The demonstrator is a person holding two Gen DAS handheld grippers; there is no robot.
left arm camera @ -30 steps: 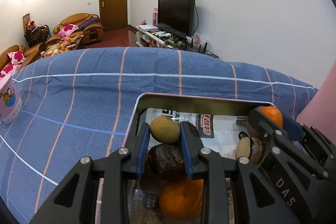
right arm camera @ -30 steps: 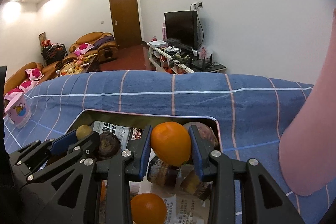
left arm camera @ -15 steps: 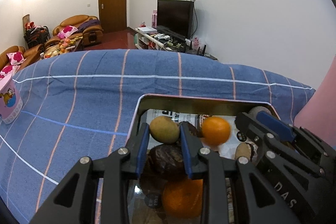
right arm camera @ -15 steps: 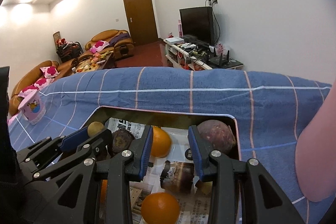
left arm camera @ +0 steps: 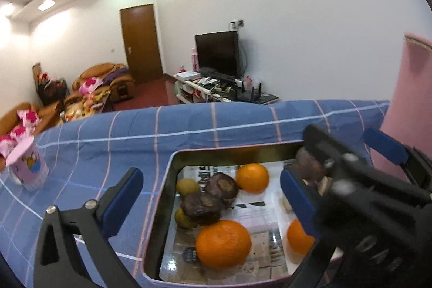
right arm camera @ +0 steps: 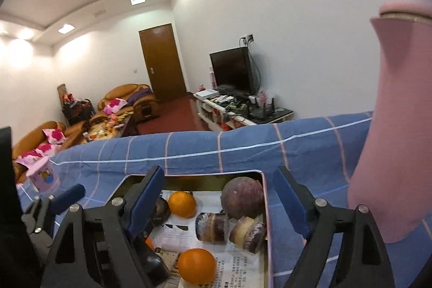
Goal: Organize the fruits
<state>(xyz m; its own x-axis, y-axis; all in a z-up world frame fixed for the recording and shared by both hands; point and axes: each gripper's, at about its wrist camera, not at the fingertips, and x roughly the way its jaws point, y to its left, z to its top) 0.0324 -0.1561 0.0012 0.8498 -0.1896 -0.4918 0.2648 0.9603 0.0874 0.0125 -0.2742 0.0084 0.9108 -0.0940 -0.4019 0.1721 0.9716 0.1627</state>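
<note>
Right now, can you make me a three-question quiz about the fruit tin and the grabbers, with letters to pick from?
1. Where do the oranges lie?
A. inside the tin
B. on the blue cloth
C. on the sofa

2. What colour are the gripper pads?
A. red
B. blue
C. yellow

3. What is the left gripper doing?
A. squeezing an orange
B. standing open, holding nothing
C. gripping the tin's rim

Answers:
1 A: the near orange and the far orange both rest on newspaper inside the tin.
2 B: the pads are blue on the left gripper and on the right gripper.
3 B: its jaws have just been opening, and no pad presses on any fruit.
</note>
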